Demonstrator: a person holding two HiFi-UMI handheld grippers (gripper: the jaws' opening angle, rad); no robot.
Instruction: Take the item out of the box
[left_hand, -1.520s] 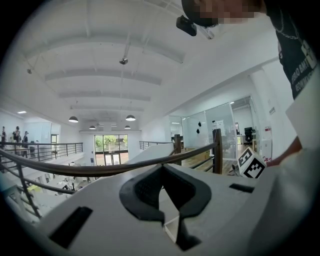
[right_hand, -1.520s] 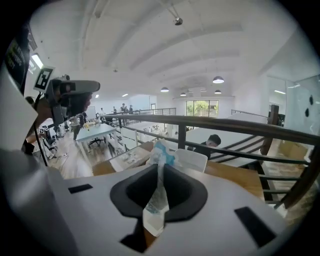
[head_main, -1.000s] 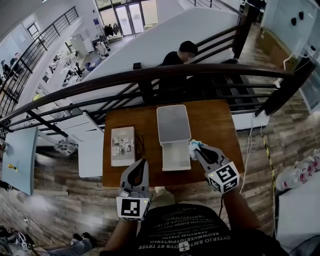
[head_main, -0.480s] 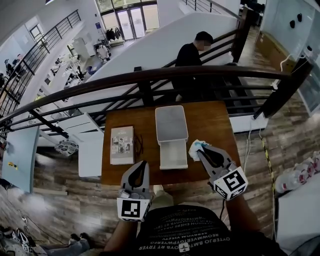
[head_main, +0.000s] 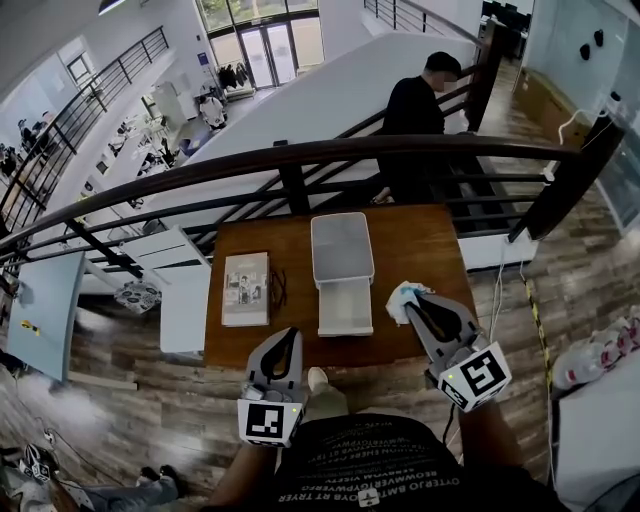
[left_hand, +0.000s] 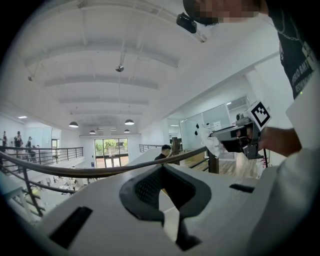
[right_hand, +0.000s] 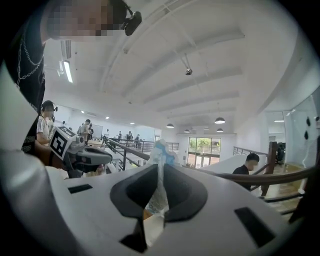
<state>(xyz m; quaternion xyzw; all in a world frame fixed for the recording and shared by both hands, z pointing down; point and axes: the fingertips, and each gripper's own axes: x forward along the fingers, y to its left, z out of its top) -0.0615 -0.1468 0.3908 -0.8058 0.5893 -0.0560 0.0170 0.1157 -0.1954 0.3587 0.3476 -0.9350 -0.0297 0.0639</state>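
Observation:
A white box stands in the middle of the brown table (head_main: 430, 245), its lid (head_main: 342, 245) folded back and its open tray (head_main: 345, 310) towards me. My right gripper (head_main: 411, 299) hangs to the right of the tray, shut on a crumpled white and blue packet (head_main: 401, 297). In the right gripper view the packet (right_hand: 160, 192) stands pinched between the jaws. My left gripper (head_main: 288, 340) hovers at the table's front edge, left of the tray, shut and holding nothing. The left gripper view shows the right gripper (left_hand: 235, 140) with the packet (left_hand: 214, 146).
A printed booklet (head_main: 246, 288) lies on the table's left part, a thin dark cord (head_main: 279, 290) beside it. A dark railing (head_main: 300, 155) runs right behind the table, a person (head_main: 415, 120) on the stairs beyond. Wooden floor surrounds the table.
My right gripper has lifted the packet and drawn it back from beside the tray toward me. My left gripper pulled back off the table's front edge. The person behind the railing walked right.

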